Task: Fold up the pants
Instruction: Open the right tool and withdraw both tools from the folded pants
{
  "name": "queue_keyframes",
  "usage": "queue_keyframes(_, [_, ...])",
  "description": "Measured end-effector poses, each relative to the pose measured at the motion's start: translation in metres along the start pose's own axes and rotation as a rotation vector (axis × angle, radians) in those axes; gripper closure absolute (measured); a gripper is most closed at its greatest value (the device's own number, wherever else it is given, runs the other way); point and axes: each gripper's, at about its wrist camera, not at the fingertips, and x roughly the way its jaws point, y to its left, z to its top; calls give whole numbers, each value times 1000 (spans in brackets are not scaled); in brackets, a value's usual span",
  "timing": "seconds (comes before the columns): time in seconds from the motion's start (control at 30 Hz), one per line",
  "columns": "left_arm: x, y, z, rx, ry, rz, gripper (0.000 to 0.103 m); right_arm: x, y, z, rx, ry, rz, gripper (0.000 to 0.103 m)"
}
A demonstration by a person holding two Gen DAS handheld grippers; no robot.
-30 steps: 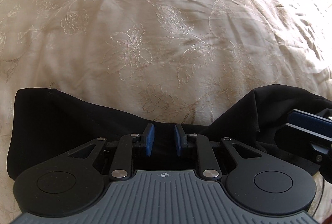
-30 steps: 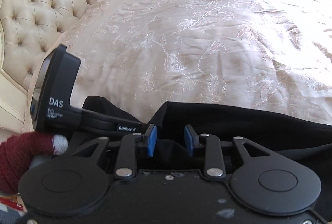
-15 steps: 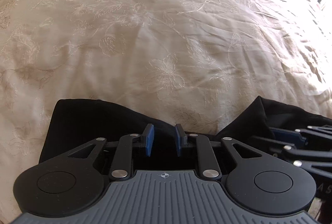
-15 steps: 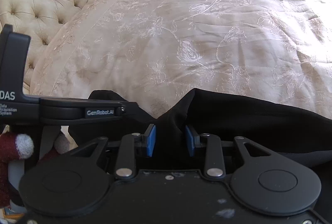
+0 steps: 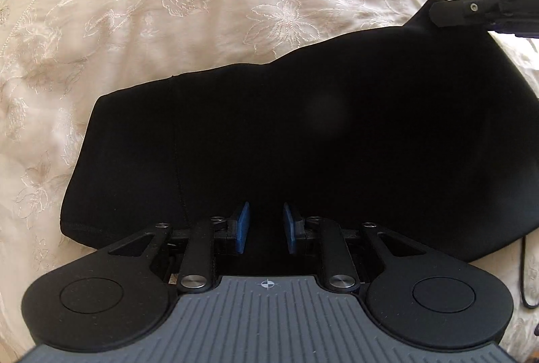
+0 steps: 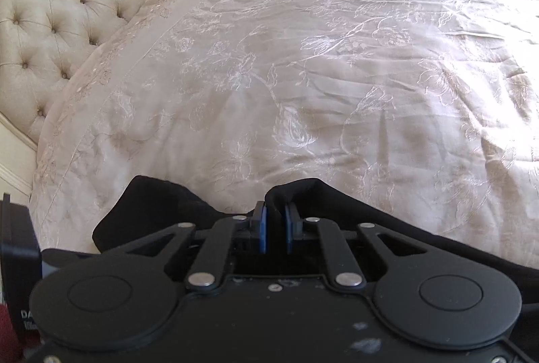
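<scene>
The black pants (image 5: 303, 134) lie spread on the cream bedspread and fill the middle of the left wrist view. My left gripper (image 5: 266, 226) stands over their near edge with its blue pads a little apart; black cloth lies between and below them, and I cannot tell if they grip it. My right gripper (image 6: 275, 228) is shut on a raised fold of the pants (image 6: 293, 191), pinched between its blue pads. The right gripper's body also shows at the top right of the left wrist view (image 5: 488, 9), at the pants' far corner.
The embroidered cream bedspread (image 6: 337, 76) stretches ahead in both views. A tufted beige headboard (image 6: 67, 9) stands at the upper left of the right wrist view. The left gripper's body (image 6: 17, 262) and a dark red sleeve show at that view's lower left edge.
The right gripper's pads have closed tighter on the pants fold and carried it forward. In the left wrist view the pants now spread out far ahead instead of bunching at the pads.
</scene>
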Motion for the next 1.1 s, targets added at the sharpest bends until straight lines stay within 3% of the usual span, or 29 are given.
queue_keyframes(0.33, [4,3,7,-19,13,-17,81,62,-21,30,63,42,-129,97])
queue_keyframes(0.67, [-10,23,8,-63,0,-1,80,99,-20,30,0,90,-193,95])
queue_keyframes(0.7, [-8,26,7,-66,15,1,80,99,-19,29,1,89,-192,93])
queue_keyframes(0.77, [-6,29,4,-56,29,4,80,94,-19,29,4,71,-198,76])
queue_keyframes(0.8, [-7,29,4,-47,26,6,80,88,-19,28,9,50,-203,74])
queue_keyframes(0.97, [-16,21,6,-34,5,14,80,34,-9,14,6,-83,-208,72])
queue_keyframes(1.1, [-19,0,4,7,-19,-5,80,-7,-1,-22,40,-85,-163,72])
